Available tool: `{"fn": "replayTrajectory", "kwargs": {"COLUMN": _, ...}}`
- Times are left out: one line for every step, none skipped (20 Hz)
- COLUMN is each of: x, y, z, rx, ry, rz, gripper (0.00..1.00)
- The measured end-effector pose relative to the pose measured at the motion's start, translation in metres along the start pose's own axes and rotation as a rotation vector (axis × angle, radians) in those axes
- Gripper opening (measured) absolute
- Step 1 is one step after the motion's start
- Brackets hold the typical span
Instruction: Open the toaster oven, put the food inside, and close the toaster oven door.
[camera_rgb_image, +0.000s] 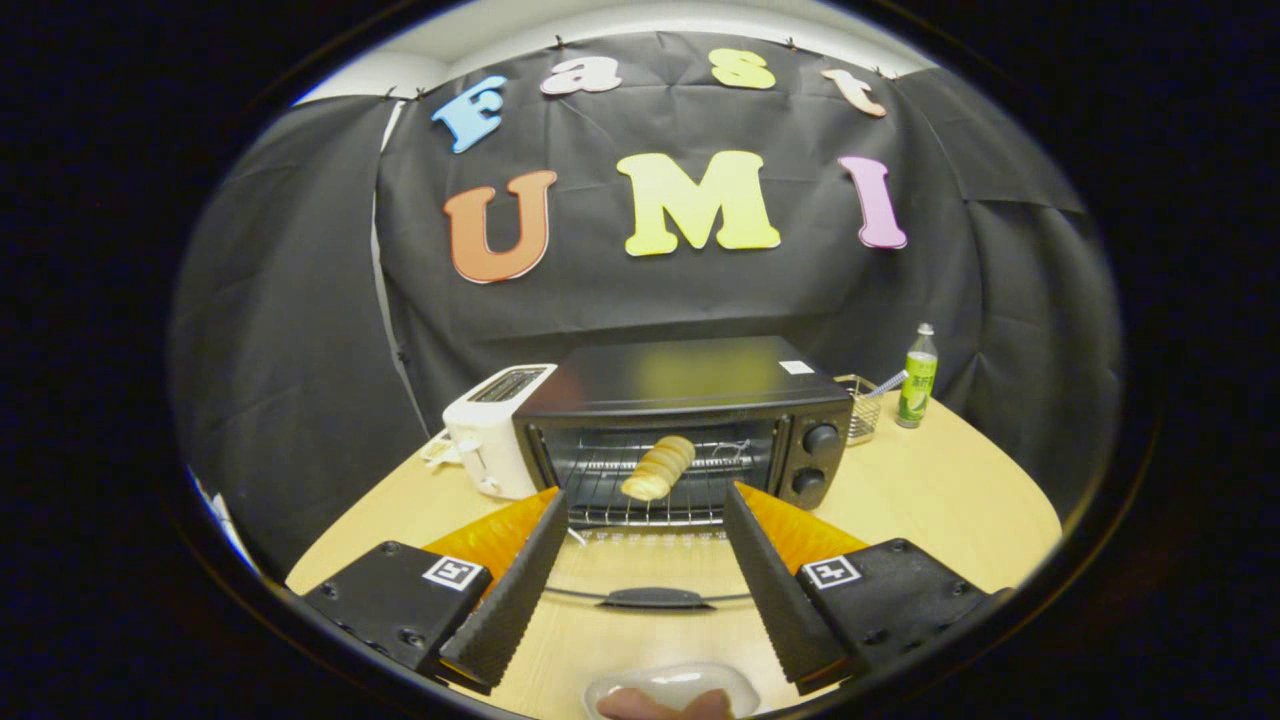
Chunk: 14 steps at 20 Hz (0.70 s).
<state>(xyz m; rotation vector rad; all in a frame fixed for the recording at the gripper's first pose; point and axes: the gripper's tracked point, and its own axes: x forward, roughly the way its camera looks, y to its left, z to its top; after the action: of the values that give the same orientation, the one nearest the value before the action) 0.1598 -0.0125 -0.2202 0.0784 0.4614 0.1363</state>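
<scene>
White toaster (492, 428) sits touching the toaster oven's (690, 420) left side; bottle (917, 378) and wire basket (861, 408) are off to its right. Oven door (650, 580) is down flat, glass between the fingers. Food (660, 468), a stack of slices, lies on the rack (640, 490) inside. Gripper (645, 555) is level and centred on the opening, fingers wide apart, holding nothing. Reads as 2 of 3 steps done. Next: get under the door handle (655, 598) and swing it up.
</scene>
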Motion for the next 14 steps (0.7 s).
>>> {"fn": "replayTrajectory", "kwargs": {"x": -0.009, "y": 0.0, "z": -0.01, "rx": -0.016, "ry": 0.011, "rz": -0.004, "gripper": 1.0}}
{"fn": "replayTrajectory", "kwargs": {"x": -0.016, "y": 0.0, "z": -0.02, "rx": -0.027, "ry": 0.018, "rz": -0.007, "gripper": 1.0}}
{"fn": "replayTrajectory", "kwargs": {"x": -0.021, "y": 0.0, "z": -0.03, "rx": -0.034, "ry": 0.031, "rz": -0.009, "gripper": 1.0}}
{"fn": "replayTrajectory", "kwargs": {"x": -0.023, "y": -0.001, "z": -0.043, "rx": -0.036, "ry": 0.051, "rz": -0.007, "gripper": 1.0}}
{"fn": "replayTrajectory", "kwargs": {"x": -0.024, "y": -0.001, "z": -0.055, "rx": -0.034, "ry": 0.076, "rz": -0.005, "gripper": 1.0}}
{"fn": "replayTrajectory", "kwargs": {"x": -0.024, "y": -0.001, "z": -0.067, "rx": -0.028, "ry": 0.101, "rz": -0.004, "gripper": 1.0}}
{"fn": "replayTrajectory", "kwargs": {"x": -0.023, "y": -0.002, "z": -0.078, "rx": -0.021, "ry": 0.123, "rz": -0.006, "gripper": 1.0}}
{"fn": "replayTrajectory", "kwargs": {"x": -0.021, "y": -0.001, "z": -0.089, "rx": -0.012, "ry": 0.151, "rz": -0.005, "gripper": 1.0}}
{"fn": "replayTrajectory", "kwargs": {"x": -0.016, "y": -0.002, "z": -0.099, "rx": -0.004, "ry": 0.181, "rz": -0.004, "gripper": 1.0}}
{"fn": "replayTrajectory", "kwargs": {"x": -0.01, "y": -0.002, "z": -0.108, "rx": 0.005, "ry": 0.206, "rz": -0.006, "gripper": 1.0}}
{"fn": "replayTrajectory", "kwargs": {"x": -0.004, "y": -0.003, "z": -0.116, "rx": 0.009, "ry": 0.233, "rz": -0.011, "gripper": 1.0}}
{"fn": "replayTrajectory", "kwargs": {"x": 0.004, "y": -0.004, "z": -0.123, "rx": 0.012, "ry": 0.258, "rz": -0.014, "gripper": 1.0}}
{"fn": "replayTrajectory", "kwargs": {"x": 0.012, "y": -0.004, "z": -0.132, "rx": 0.017, "ry": 0.292, "rz": -0.015, "gripper": 1.0}}
{"fn": "replayTrajectory", "kwargs": {"x": 0.018, "y": -0.003, "z": -0.141, "rx": 0.026, "ry": 0.33, "rz": -0.012, "gripper": 1.0}}
